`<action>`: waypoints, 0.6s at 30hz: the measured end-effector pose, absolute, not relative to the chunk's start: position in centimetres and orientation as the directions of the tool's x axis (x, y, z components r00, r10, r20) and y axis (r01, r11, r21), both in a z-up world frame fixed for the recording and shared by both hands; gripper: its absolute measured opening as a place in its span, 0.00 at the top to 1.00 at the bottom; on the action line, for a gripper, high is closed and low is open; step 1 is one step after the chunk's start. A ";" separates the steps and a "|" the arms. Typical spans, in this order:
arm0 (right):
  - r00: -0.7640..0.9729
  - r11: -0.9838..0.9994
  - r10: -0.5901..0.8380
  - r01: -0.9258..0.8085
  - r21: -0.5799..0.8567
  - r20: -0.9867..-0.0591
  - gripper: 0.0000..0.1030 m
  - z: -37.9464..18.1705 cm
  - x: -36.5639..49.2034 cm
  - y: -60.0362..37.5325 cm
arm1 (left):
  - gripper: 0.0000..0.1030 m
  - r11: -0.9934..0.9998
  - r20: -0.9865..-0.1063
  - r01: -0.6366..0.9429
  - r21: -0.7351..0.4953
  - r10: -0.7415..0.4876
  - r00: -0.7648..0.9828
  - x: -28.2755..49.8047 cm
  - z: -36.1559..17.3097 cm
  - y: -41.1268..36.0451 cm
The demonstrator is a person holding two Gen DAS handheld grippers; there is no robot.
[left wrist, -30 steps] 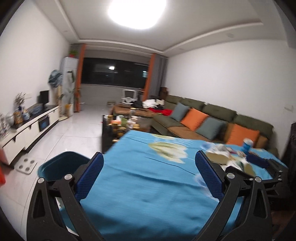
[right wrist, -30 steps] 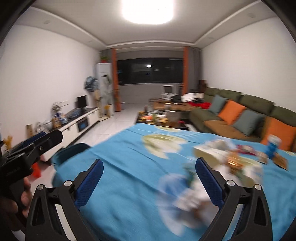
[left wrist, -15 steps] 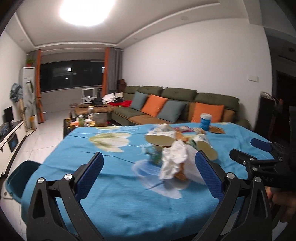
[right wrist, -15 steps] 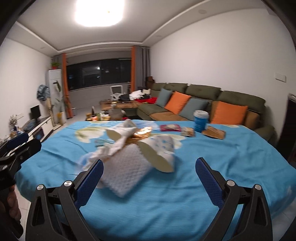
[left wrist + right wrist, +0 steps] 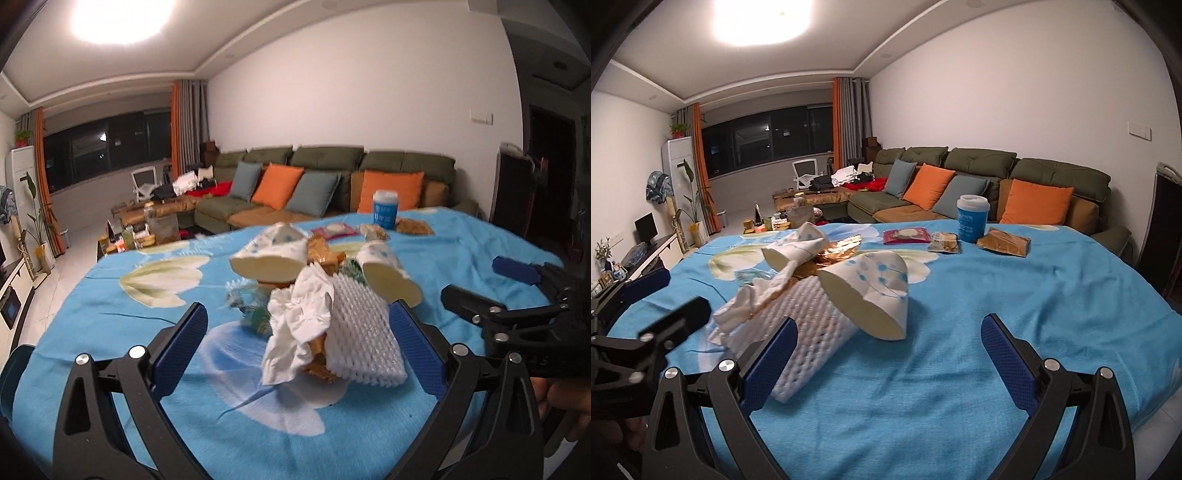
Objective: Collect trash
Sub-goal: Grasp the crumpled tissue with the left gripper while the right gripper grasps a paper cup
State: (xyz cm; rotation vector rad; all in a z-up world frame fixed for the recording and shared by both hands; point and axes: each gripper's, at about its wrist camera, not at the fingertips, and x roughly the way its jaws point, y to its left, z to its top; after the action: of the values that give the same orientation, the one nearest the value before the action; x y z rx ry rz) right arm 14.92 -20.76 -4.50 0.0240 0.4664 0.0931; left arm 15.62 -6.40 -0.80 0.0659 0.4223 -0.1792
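Note:
A pile of trash lies on the blue-clothed table [image 5: 110, 332]. It holds a crumpled white tissue [image 5: 299, 325], a white foam net sleeve [image 5: 362, 332], two tipped paper cups [image 5: 273, 254] [image 5: 388, 273] and a golden wrapper under them. My left gripper [image 5: 297, 347] is open, its fingers on either side of the tissue and foam sleeve, close in front of them. In the right wrist view the nearer cup [image 5: 871, 291] and the foam sleeve [image 5: 809, 332] lie just beyond my open right gripper [image 5: 886, 354]. Neither gripper holds anything.
A blue lidded cup [image 5: 972, 218] and three snack packets [image 5: 905, 235] [image 5: 945, 243] [image 5: 1004, 243] sit at the table's far side. A green sofa [image 5: 960, 177] stands behind. A teal bin [image 5: 14, 369] shows at the table's left edge, with a cluttered coffee table [image 5: 147, 229] beyond.
Both views have swung right, from the table's left end and the teal bin onto the trash pile, which is now much closer. Both grippers have stayed open.

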 end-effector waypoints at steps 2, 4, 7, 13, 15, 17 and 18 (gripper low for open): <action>0.886 0.996 0.094 -0.082 0.045 -0.455 0.07 -4.6 15.2 -20.8 | 0.15 0.982 -0.445 0.188 0.008 -0.165 0.880 17.0 -1.4 -6.6; 0.882 0.996 0.095 -0.083 0.046 -0.463 0.07 -4.8 15.3 -20.8 | 0.19 0.983 -0.479 0.181 -0.019 -0.168 0.862 18.5 -2.0 -6.4; 0.879 0.995 0.101 -0.090 0.047 -0.466 0.07 -4.9 16.0 -20.7 | 0.29 0.986 -0.523 0.162 -0.044 -0.161 0.837 20.1 -2.8 -5.9; 0.873 0.993 0.118 -0.118 0.028 -0.473 0.07 -4.6 17.5 -19.7 | 0.51 0.986 -0.558 0.143 -0.088 -0.168 0.813 21.9 -3.8 -4.8; 0.873 0.991 0.123 -0.131 0.016 -0.472 0.07 -4.4 18.1 -19.2 | 0.60 0.983 -0.566 0.151 -0.102 -0.183 0.804 22.2 -4.1 -4.6; 0.869 0.989 0.127 -0.148 -0.006 -0.478 0.07 -4.3 18.8 -18.5 | 0.70 0.982 -0.574 0.151 -0.110 -0.187 0.797 22.4 -4.4 -4.4; 0.867 0.987 0.129 -0.157 -0.017 -0.481 0.07 -4.3 19.1 -18.1 | 0.72 0.981 -0.576 0.155 -0.116 -0.194 0.794 22.5 -4.5 -4.5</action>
State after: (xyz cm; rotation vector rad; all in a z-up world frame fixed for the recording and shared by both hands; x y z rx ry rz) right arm 19.12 -18.11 -4.28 -0.0565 0.4990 0.1498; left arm 22.46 -4.47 -4.55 -0.0641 0.6260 -0.1877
